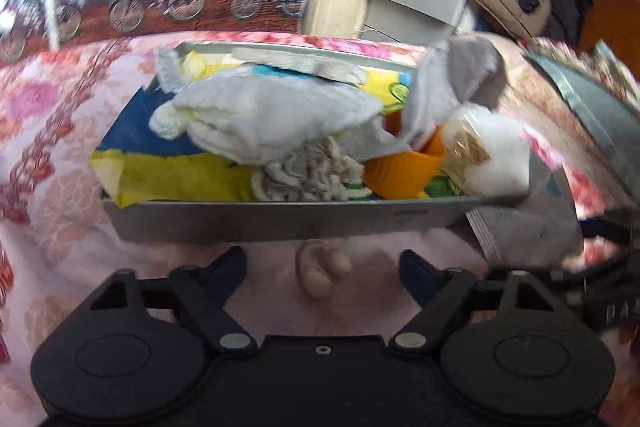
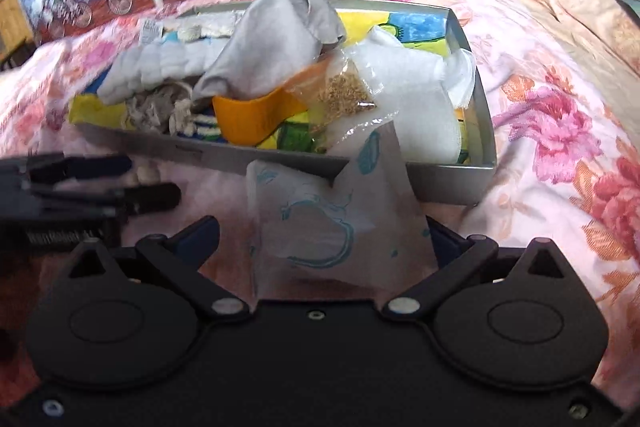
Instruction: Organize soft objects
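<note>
Soft stuff is mostly piled in the shallow grey metal tray (image 1: 256, 219) sitting on the pink floral bedspread (image 1: 60, 155).

Left wrist view first: tray fills the middle. In it, a white quilted cloth bundle (image 1: 264, 119) lies across the centre, a beige knitted rag (image 1: 308, 175) at about 6 o'clock from it, an orange fabric piece (image 1: 400, 171) at 4 o'clock, a grey felt cloth (image 1: 452, 83) sticking up at 2 o'clock, and a clear bag of white stuffing (image 1: 492, 155) at the tray's 3 o'clock end. The left gripper (image 1: 322, 267) has its jaws spread apart, and a small beige lump (image 1: 320, 271) lies on the bedspread between them; the pads aren't pressing it. It's blurry, so I can't tell what the lump is.

Right wrist view: same tray at 12 o'clock, grey felt cloth poking up highest. The right gripper (image 2: 324, 231) has a pale cloth with teal printed outlines (image 2: 320, 219) between its wide-set fingers, leaning against the tray's near wall. Honestly can't tell if it's gripped or just sitting there. Left gripper shows at 9 o'clock.
</note>
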Tool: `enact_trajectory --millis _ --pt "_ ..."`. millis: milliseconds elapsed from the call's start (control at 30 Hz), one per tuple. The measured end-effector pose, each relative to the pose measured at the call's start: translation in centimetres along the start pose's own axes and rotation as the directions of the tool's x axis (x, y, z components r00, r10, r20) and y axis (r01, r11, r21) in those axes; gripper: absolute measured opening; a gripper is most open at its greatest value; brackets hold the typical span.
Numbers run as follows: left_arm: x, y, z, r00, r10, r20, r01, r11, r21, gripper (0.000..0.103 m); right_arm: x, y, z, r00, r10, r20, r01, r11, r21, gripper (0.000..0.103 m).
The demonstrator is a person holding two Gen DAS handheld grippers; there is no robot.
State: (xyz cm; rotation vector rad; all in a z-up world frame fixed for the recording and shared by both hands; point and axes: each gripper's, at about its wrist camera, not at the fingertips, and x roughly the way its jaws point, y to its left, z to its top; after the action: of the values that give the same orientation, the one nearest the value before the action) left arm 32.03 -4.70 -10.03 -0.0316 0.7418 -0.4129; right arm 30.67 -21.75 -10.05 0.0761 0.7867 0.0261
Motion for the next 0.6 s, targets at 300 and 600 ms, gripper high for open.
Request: enact_trajectory --millis 300,600 --pt "-0.6 -0.4 -0.4 1.000 -0.005 0.006 0.004 1.000 0.027 0.036 0.1 2.1 -0.2 1.000 -0.011 -0.004 0.011 0.997 -0.079 0.067" --pt "-1.9 -1.9 -1.1 1.000 -0.020 -0.007 0.021 0.998 0.051 0.028 -0.9 3.4 0.1 1.000 -0.018 0.002 0.018 0.991 -0.133 0.044"
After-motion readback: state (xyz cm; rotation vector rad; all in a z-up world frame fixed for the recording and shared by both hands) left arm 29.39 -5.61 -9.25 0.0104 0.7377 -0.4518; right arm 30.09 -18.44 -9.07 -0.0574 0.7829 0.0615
